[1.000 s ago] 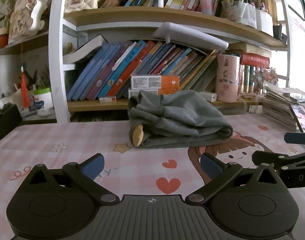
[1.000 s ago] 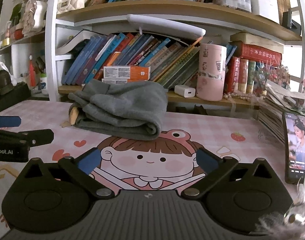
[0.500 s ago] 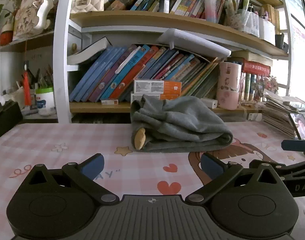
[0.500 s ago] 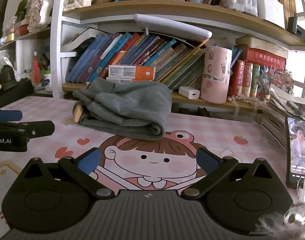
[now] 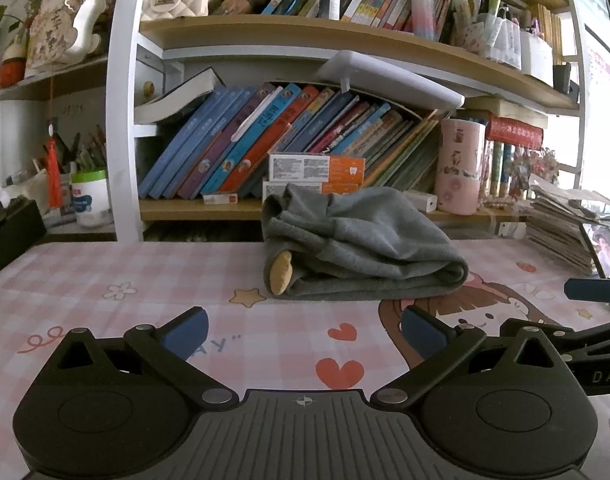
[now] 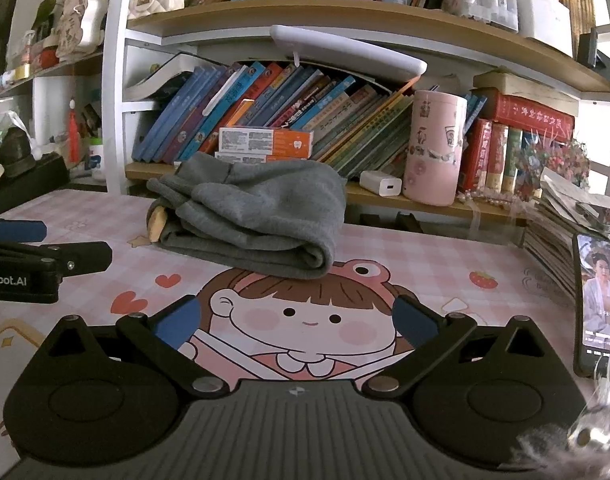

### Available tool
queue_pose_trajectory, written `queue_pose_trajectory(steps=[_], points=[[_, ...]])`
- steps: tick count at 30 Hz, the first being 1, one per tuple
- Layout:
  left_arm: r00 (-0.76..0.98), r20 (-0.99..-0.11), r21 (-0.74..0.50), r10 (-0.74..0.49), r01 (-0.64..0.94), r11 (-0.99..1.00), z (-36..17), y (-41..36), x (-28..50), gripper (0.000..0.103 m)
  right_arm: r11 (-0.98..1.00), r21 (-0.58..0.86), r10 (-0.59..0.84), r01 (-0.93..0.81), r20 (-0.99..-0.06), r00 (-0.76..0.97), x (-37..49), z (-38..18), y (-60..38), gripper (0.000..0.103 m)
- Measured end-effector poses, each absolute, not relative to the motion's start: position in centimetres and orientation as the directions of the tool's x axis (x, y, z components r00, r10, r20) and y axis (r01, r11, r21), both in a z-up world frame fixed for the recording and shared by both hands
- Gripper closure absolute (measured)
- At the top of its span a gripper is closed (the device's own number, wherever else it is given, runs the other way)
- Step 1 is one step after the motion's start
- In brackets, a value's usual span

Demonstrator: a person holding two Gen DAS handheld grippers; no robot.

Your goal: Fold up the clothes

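I have both claws spread wide and holding nothing, the left claw (image 5: pixel 303 330) and right claw (image 6: pixel 297 316) low in their frames, with the grey garment (image 5: pixel 361 246) already bundled at centre frame on the pink surface (image 5: pixel 105 276), near the bookshelf (image 5: pixel 241 210). If I nudge that loose roll, I'd guess it springs open or slides into the phone (image 6: pixel 599 300) at the right edge. I can't identify the tan thing (image 5: pixel 280 272) poking from its left end.

Left gripper (image 5: pixel 303 330) at bottom of frame, jaws spread wide, nothing between them. Folded grey garment (image 5: pixel 361 244) lies centre frame on the pink checked surface (image 5: pixel 125 272), well apart from the jaws. Right gripper (image 5: pixel 593 308) enters at right edge. Bookshelf (image 5: pixel 305 32) fills the upper frame behind the garment.
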State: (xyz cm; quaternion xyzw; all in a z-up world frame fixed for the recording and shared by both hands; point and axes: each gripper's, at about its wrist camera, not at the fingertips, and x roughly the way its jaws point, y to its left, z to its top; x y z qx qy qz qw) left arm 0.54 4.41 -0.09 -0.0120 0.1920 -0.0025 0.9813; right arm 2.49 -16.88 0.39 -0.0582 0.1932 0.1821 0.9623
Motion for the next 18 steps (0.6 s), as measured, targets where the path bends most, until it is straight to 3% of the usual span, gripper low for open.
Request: queue_pose_trajectory(steps=[18], points=[[0.922, -0.387, -0.013, -0.009, 0.005, 1.0, -0.18, 4.14, 0.65, 0.0, 0.93, -0.033, 0.325, -0.367, -0.395, 0.859, 2.62, 0.37, -16.98, 0.0]])
